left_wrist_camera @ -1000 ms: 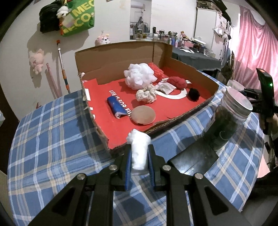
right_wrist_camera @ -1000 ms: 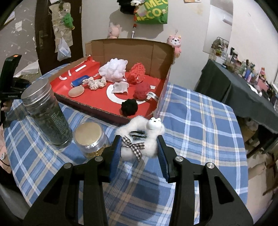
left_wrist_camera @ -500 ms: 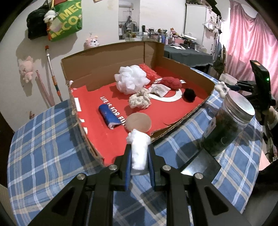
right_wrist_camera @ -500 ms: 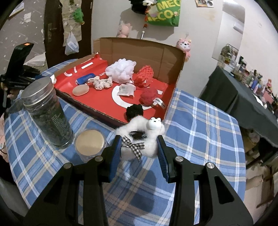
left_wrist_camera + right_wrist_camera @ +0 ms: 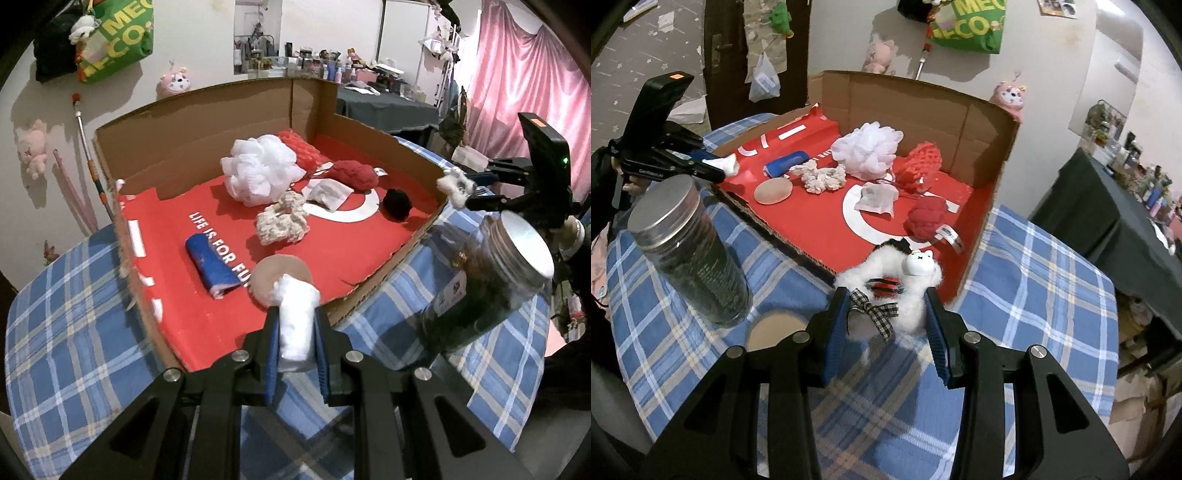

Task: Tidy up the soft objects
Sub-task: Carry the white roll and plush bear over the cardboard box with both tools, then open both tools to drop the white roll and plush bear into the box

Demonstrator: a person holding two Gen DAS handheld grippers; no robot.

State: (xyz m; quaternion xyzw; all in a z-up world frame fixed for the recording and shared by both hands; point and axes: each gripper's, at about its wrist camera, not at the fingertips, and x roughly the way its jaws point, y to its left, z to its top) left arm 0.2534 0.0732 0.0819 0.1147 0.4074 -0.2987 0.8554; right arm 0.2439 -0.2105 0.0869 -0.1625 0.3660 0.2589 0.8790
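My left gripper [image 5: 295, 332] is shut on a white cotton roll [image 5: 295, 321] and holds it over the near edge of the red-lined cardboard box [image 5: 369, 254]. My right gripper [image 5: 886, 314] is shut on a fluffy white scrunchie [image 5: 908, 291] with a checked bow, at the box's near corner [image 5: 975, 258]. The box holds a white mesh puff [image 5: 258, 170], a cream scrunchie [image 5: 282, 221], a blue roll [image 5: 212, 266], a tan round pad [image 5: 277, 277], red items [image 5: 354, 173] and a black pompom [image 5: 397, 203].
A tall glass jar with a metal lid [image 5: 491, 280] stands on the blue plaid tablecloth [image 5: 66, 332] beside the box; it also shows in the right wrist view [image 5: 690, 251]. A small round tin [image 5: 775, 328] lies below the right gripper. A dark table stands behind [image 5: 1126, 206].
Both grippers have moved forward toward the box with their objects. The cotton roll now hangs over the box's near edge; the white scrunchie has reached the box's corner.
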